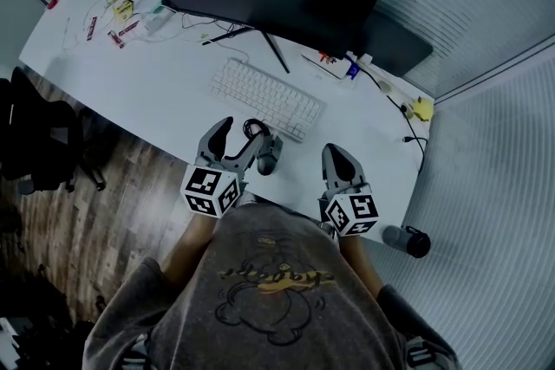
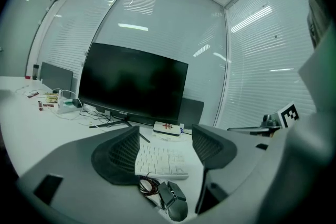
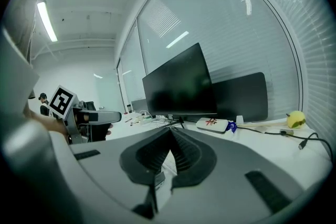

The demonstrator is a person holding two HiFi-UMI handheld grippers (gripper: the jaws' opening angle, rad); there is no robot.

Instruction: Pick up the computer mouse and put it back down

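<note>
- The mouse (image 2: 176, 205) is lying flat on the desk (image 1: 156, 91), low in the gap of the left gripper (image 1: 238, 139) and below its pads, sitting nearer that gripper's right jaw than its left.
- The left gripper is standing wide open and holding nothing; neither pad is touching the mouse.
- A cable coil (image 2: 149, 185) is lying just left of the mouse, under the left jaw (looks like the mouse's own lead, though I can't confirm that).
- The keyboard (image 2: 160, 160) is sitting just beyond the jaw tips, and the monitor (image 2: 134, 84) is standing further out behind it.
- The right gripper (image 3: 169, 129) is hovering to the right of the left one, jaws pressed together, with nothing between them.
- My read: the mouse is resting down, and any new grasp needs the jaws lowering first.
- Risks from here:
  - Off-centre mouse: the right jaw is likely reaching it first and shoving it sideways instead of clamping it.
  - Cable coil: the left jaw may be pinching the loop along with the shell, or the lead may be dragging and twisting the mouse on lift.
  - Rounded shell: a high or shallow pinch may be squeezing it out forward into the keyboard.
  - The mouse is sitting close to the desk's near edge, so a backward nudge risks dropping it.
</note>
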